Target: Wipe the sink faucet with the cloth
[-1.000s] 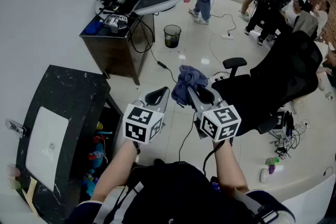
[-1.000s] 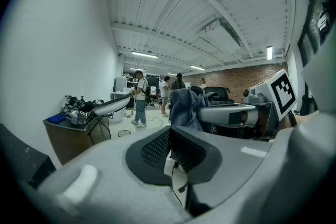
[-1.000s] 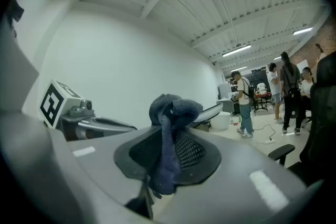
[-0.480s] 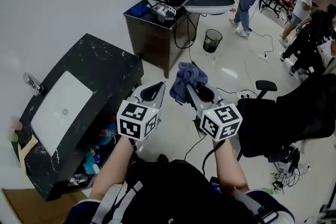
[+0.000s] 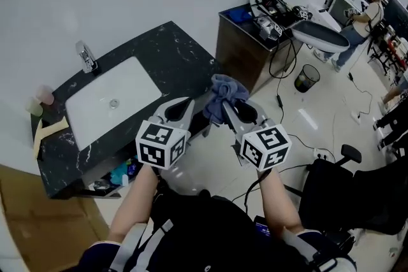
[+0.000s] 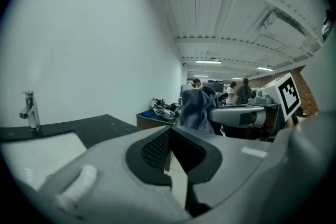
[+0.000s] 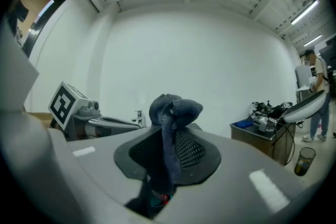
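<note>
Head view, read from left to right. Two cups [image 5: 39, 99], one pink and one green, stand at the far left end of a black stone counter [image 5: 172, 48]. The faucet [image 5: 85, 56] is chrome and upright. It stands at the back rim of the white sink [image 5: 127, 92], against the white wall, and neither of my grippers touches it.

My left gripper [image 5: 185, 105] is held out in front of me, just beside the right one and level with it. Its jaws are pressed together with nothing between them, as the left gripper view shows plainly.

The cloth [image 5: 224, 93], dark blue and bunched, sits in my right gripper [image 5: 231, 114]. The jaws are clamped on its lower part. A crumpled knot stands up above the tips, and a fold runs down between the pads. The cloth is well apart from the faucet and, in this view, shows against the right end of the counter.

Right of the grippers stands a dark desk [image 5: 245, 51] loaded with cables and devices. Beyond it is a round bin [image 5: 306, 78] on the pale floor. A black office chair [image 5: 338, 194] is at the lower right, and a person [image 5: 368, 3] stands in the far upper right corner.
</note>
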